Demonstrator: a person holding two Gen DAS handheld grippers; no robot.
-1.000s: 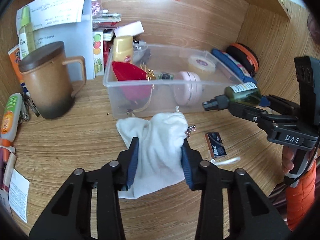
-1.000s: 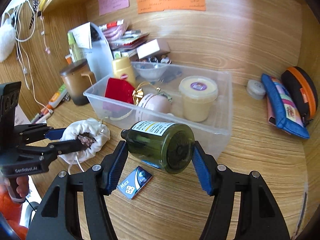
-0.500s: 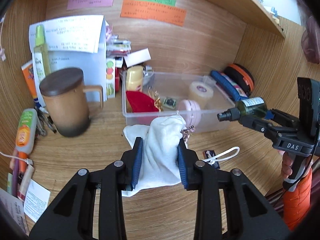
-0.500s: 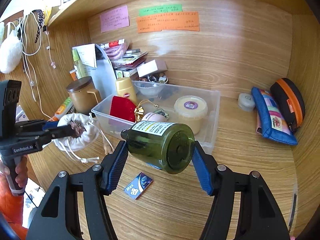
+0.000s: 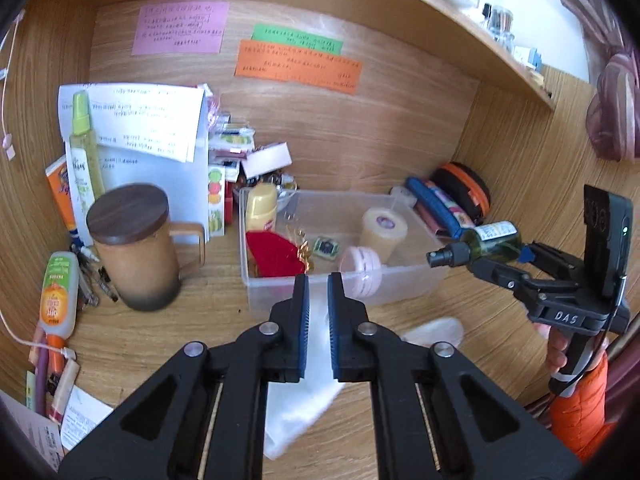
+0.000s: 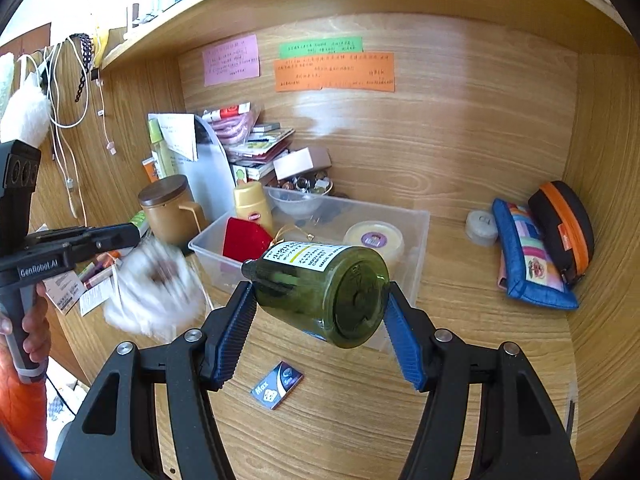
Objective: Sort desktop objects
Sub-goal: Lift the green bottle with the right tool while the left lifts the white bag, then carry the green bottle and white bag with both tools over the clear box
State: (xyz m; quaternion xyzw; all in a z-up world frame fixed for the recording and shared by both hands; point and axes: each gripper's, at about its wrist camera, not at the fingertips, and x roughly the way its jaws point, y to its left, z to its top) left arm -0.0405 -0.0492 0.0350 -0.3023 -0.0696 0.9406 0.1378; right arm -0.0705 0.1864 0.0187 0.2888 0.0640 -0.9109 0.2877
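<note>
From the left wrist, the left hand-held gripper (image 5: 318,316) has its pads nearly together, pinching a white cloth pouch (image 5: 308,396) that hangs blurred below them over the bench (image 5: 400,412); straight ahead of it sits the clear plastic bin (image 5: 404,280), and off to its right the right hand-held gripper (image 5: 496,258) holds a green spray bottle (image 5: 486,242). From the right wrist, the right hand-held gripper (image 6: 320,334) clamps the green spray bottle (image 6: 320,288) sideways between its blue pads; the bin (image 6: 416,248) lies just beyond it, a small blue card (image 6: 277,385) on the bench below it, and the blurred pouch (image 6: 154,292) hangs to its left at the left hand-held gripper (image 6: 120,240).
</note>
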